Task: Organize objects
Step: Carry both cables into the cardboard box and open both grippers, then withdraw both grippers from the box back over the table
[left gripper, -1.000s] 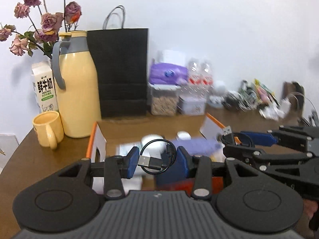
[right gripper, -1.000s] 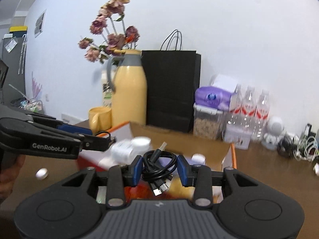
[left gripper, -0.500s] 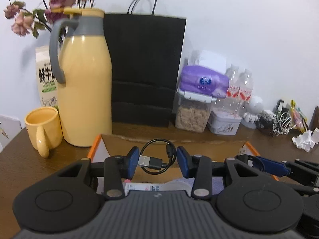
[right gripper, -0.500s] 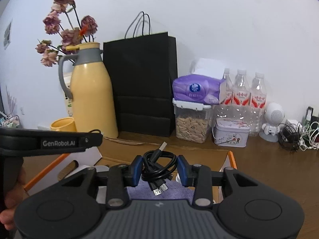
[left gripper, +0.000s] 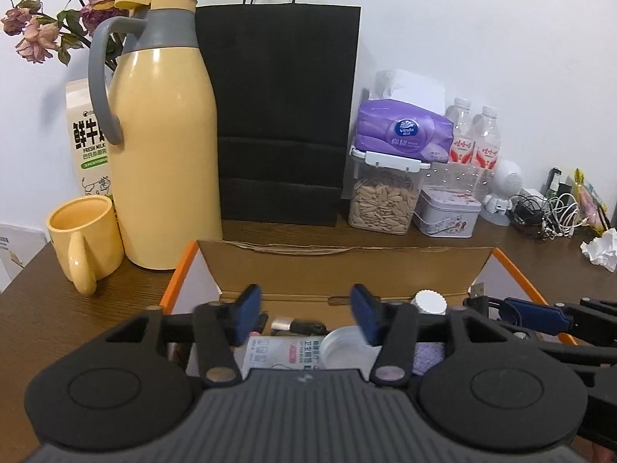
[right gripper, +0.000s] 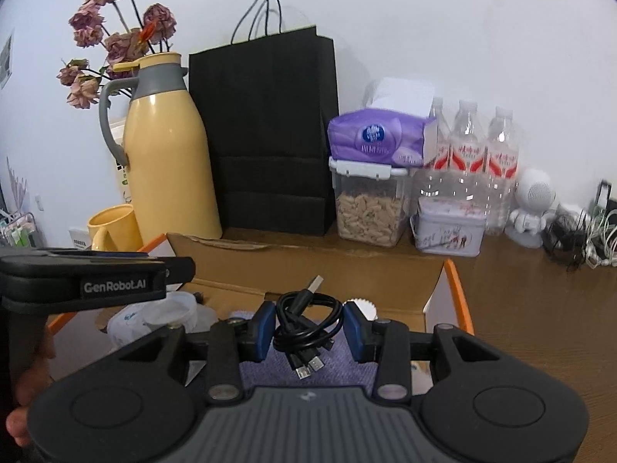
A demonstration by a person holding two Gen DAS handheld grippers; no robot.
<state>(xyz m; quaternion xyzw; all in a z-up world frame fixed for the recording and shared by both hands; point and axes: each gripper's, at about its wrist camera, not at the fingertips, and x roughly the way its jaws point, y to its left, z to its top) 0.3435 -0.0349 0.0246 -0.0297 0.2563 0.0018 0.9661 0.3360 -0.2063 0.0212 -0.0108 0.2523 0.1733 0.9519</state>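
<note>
**Two grippers over an open box, one cable gripped, one dropped**

Two grippers hang above the open cardboard box [left gripper: 347, 270] in the lower middle of both views. The left gripper [left gripper: 306, 310] has its jaws opening, nothing between its blue pads; through the gap, low in the frame, a small black cable end with a metal plug [left gripper: 293, 325] lies inside the box, just above a white packet [left gripper: 283, 353] and left of a white lid [left gripper: 343, 347]. A white ridged cap [left gripper: 428, 301] shows further right in the box.

The right gripper [right gripper: 308, 332] sits narrow, its pads pressed on a coiled black cable [right gripper: 306, 316] whose USB plug sticks up and whose small connectors dangle below, over a purple cloth [right gripper: 308, 370] in the box. At the left edge of the right wrist view a hand [right gripper: 27, 397] grips the other tool's handle.

Behind the box, across the upper half of both frames, stand a yellow jug [left gripper: 162, 146], a yellow mug [left gripper: 83, 239], a milk carton [left gripper: 86, 135], a black paper bag [left gripper: 279, 115], a clear tub of seeds [left gripper: 383, 204] topped by a purple tissue pack [left gripper: 403, 135], a tin [left gripper: 449, 214] and water bottles [right gripper: 482, 150]. Dried roses [right gripper: 112, 46] rise at the upper left.
</note>
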